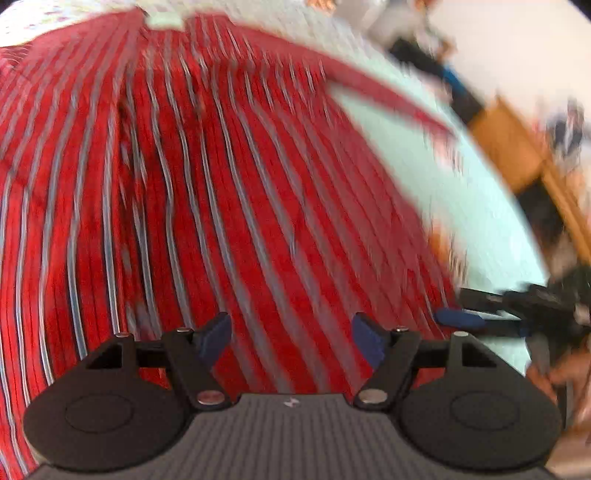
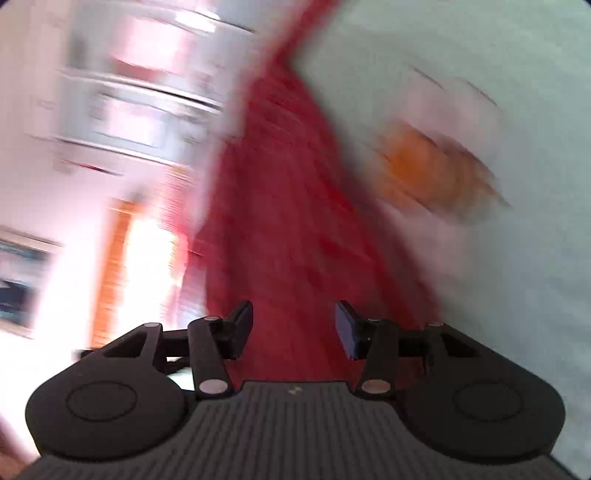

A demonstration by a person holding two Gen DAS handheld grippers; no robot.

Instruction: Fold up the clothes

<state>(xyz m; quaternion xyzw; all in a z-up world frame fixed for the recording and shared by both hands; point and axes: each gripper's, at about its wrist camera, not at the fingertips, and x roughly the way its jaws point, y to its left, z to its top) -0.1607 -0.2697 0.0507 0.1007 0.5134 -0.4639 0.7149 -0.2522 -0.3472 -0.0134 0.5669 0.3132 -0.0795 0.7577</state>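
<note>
A: Where's the shirt?

B: Spread over the pale sheet, red with thin light stripes, filling most of the left wrist view. A white label shows at its far edge, so I take that for the collar end. One long strip of it, a sleeve or a side edge, runs off to the right.

A: And the tongs?

B: The left tongs are spread wide above the cloth, nothing between the pads. The right tongs show a clear gap too, with red cloth running up between and beyond them, but the picture is badly smeared and I can't see either pad pressing on it. In the left view the right tongs sit at the shirt's right edge.

A: So what makes the next grab a good one?

B: My guess is a fold is being set up. Slow down first; both views are blurred. Take the edge at matching points on each side, pinch only one layer, and keep the stripes running straight so the fold lands square.
</note>
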